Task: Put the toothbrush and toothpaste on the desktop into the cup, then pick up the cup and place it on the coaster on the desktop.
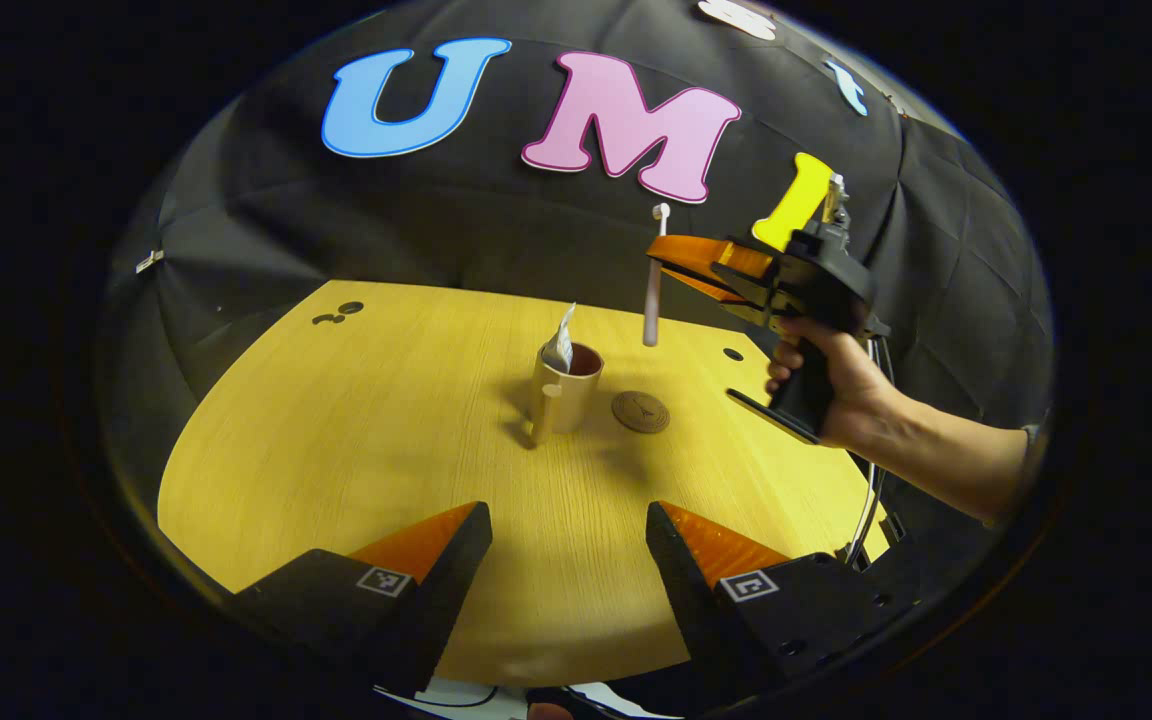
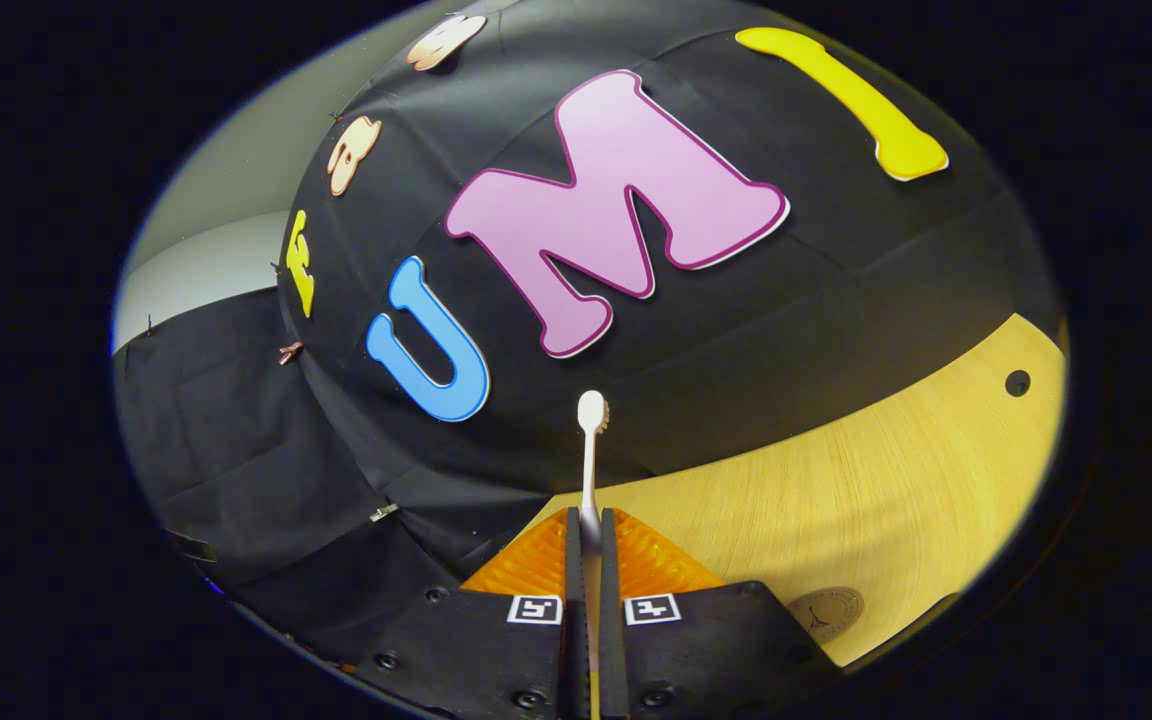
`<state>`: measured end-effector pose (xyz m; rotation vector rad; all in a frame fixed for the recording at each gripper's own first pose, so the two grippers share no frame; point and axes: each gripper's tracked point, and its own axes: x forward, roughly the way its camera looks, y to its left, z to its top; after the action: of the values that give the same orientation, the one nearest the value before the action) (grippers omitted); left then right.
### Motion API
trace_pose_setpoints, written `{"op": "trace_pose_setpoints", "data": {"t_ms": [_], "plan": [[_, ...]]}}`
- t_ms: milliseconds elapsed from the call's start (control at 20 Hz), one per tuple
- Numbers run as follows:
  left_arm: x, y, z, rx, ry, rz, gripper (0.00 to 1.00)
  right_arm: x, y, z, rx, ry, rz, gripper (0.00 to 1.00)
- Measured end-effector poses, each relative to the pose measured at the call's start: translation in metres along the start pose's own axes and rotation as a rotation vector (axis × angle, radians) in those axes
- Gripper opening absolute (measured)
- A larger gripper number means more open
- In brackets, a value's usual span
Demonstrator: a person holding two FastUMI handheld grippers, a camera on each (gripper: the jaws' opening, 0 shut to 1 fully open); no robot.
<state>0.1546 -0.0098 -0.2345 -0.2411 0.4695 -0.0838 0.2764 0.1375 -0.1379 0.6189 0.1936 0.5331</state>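
- The desktop (image 1: 356, 440) spreads ahead of and below the left gripper's fingers, with bare wood on every side of the cup and its far edge meeting the booth wall well beyond; there is open room to move.
- The left gripper (image 1: 568, 545) hangs low over the near wood with its fingers wide apart and nothing between them; the cup sits straight ahead of that gap, some way off.
- The right gripper (image 1: 658, 260), held by a hand (image 1: 841, 395), hovers above the table beyond the cup and to its right, as the left gripper view shows it. Its fingers are closed tight on the toothbrush, seen also in the right gripper view (image 2: 588, 545).
- The cup (image 1: 568, 392) stands upright, mouth open upward, handle toward the left gripper.
- The toothbrush (image 1: 653, 295) hangs near vertical from the right fingers, brush head up and handle end down, above and just right of the cup's mouth. Judged from this, the right hand is the nearer one, and the coming move is a short shift toward the cup, then a straight lowering along the brush's long axis.
- The coaster (image 1: 640, 411) lies flat just right of the cup, apart from it.
- The toothpaste (image 1: 562, 345) already stands in the cup, leaning at the left rim, leaving the right of the mouth free.
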Motion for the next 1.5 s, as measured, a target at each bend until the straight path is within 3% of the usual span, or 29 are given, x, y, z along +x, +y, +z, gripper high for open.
{"op": "trace_pose_setpoints", "data": {"t_ms": [350,700,1250,1500], "plan": [[-0.017,-0.004,-0.022,-0.072,0.023,0.097,0.96,0.049,-0.027,-0.040,-0.004,0.026,0.034,0.08],[-0.022,-0.004,-0.047,-0.104,0.070,0.140,0.96,0.064,-0.038,-0.081,-0.117,0.102,0.037,0.08],[-0.016,-0.007,-0.028,-0.080,0.051,0.122,0.96,0.033,-0.044,-0.097,-0.144,0.177,0.018,0.13],[-0.010,-0.008,-0.026,-0.059,0.073,0.114,0.96,0.009,-0.038,-0.111,-0.113,0.247,0.011,0.21]]}}
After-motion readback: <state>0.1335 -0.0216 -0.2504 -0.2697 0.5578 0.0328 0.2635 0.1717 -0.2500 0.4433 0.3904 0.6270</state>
